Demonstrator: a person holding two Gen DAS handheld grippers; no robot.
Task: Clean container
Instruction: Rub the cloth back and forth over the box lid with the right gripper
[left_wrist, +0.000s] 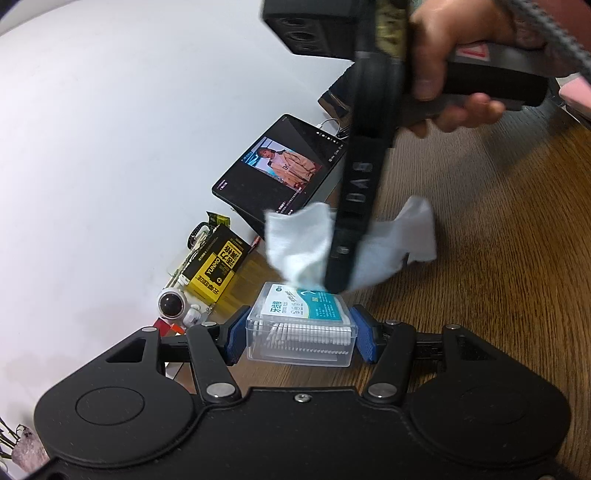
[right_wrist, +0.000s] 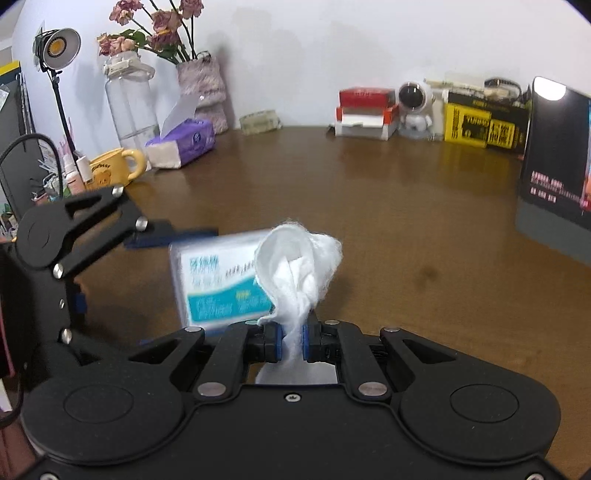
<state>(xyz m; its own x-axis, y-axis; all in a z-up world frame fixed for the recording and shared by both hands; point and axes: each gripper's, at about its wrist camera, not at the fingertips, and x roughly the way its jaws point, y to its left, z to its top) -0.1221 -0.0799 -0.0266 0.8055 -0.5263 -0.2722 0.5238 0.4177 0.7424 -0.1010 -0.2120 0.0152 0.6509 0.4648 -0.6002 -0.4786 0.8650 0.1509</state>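
A clear plastic container (left_wrist: 301, 332) with a teal and white label, filled with white picks, sits between the blue pads of my left gripper (left_wrist: 301, 338), which is shut on its two sides above the wooden table. My right gripper (right_wrist: 291, 341) is shut on a white cloth (right_wrist: 299, 266). In the left wrist view that cloth (left_wrist: 295, 243) hangs from the right gripper (left_wrist: 336, 286) and touches the container's far top edge. In the right wrist view the container (right_wrist: 218, 280) looks blurred, just left of the cloth, held by the left gripper (right_wrist: 173, 236).
A tablet (left_wrist: 280, 170) stands propped at the wall, next to a yellow and black box (left_wrist: 218, 266) and an astronaut figure (left_wrist: 173, 306). A person's hand (left_wrist: 443, 48) holds the right gripper. A purple tissue pack (right_wrist: 184, 142), yellow mug (right_wrist: 110, 170), bottle and vase line the table's far left.
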